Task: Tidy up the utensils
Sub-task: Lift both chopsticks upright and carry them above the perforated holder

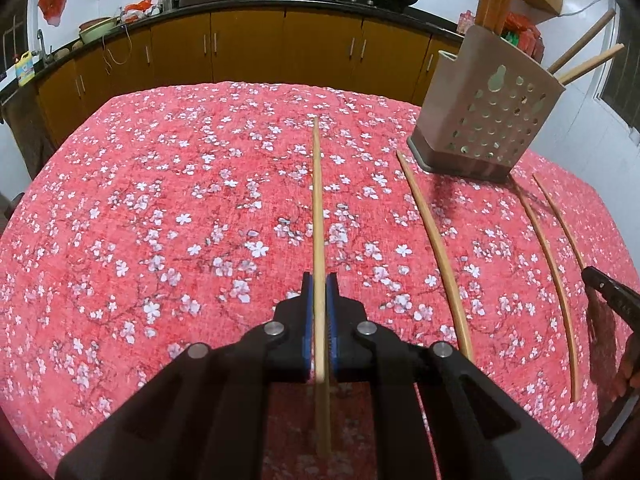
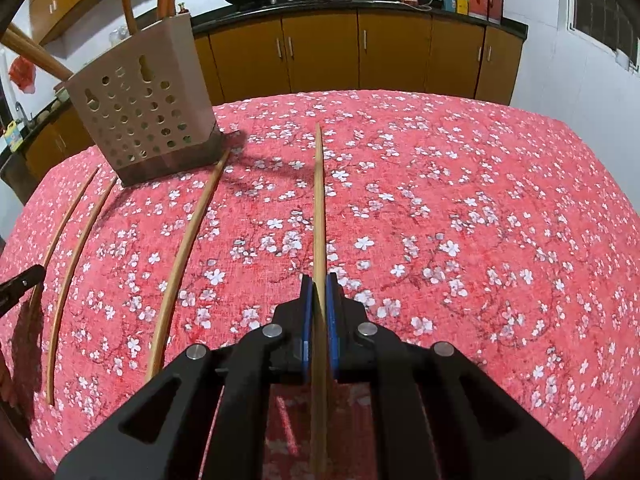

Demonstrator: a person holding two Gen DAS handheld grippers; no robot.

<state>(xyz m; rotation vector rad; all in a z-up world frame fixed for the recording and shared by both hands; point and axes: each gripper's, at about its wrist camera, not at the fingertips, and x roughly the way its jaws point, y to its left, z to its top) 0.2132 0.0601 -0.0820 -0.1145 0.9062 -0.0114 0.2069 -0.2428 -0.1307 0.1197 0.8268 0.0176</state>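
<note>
Clamping one thin wooden chopstick (image 1: 318,216) each, left gripper (image 1: 319,280) & right gripper (image 2: 319,280) sit above red floral tablecloth (image 1: 160,200). Risk: sticks pivoting in pads, missing beige perforated holder (image 1: 484,120).

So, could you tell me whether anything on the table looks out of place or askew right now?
Yes: loose chopsticks lie on the red tablecloth instead of in the perforated holder. The left gripper and right gripper each clamp one. Nothing looks spilled or damaged.
</note>
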